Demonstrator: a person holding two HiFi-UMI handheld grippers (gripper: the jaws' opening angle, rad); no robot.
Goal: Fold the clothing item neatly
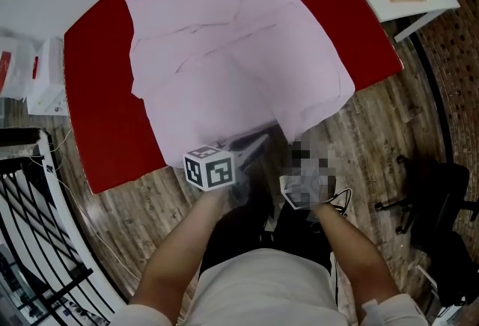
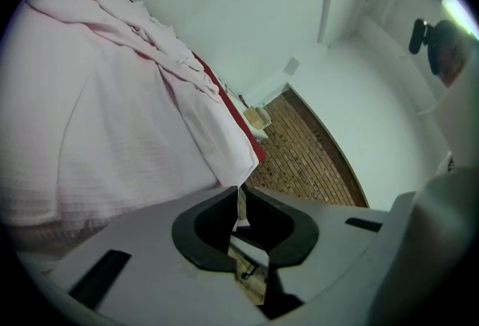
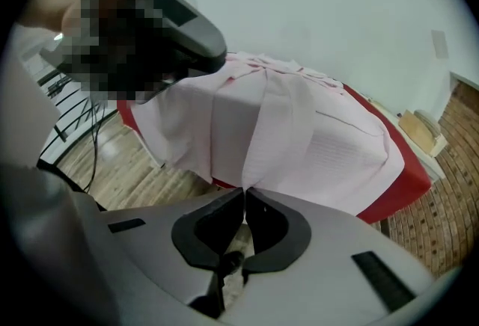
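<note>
The left gripper [image 2: 239, 194] is clamped shut on the near hem of the pale pink waffle-textured cloth garment [image 1: 232, 48], towards its left corner. The garment is spread across the red flat table top [image 1: 97, 93], with its near edge hung over the front. The right gripper [image 3: 244, 194] is closed too, with the hem's right part pinched between its jaws.

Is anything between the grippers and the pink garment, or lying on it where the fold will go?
Nothing visible does. The left gripper and right gripper both pinch the near hem of the pink garment, and nothing else lies on top of it.
</note>
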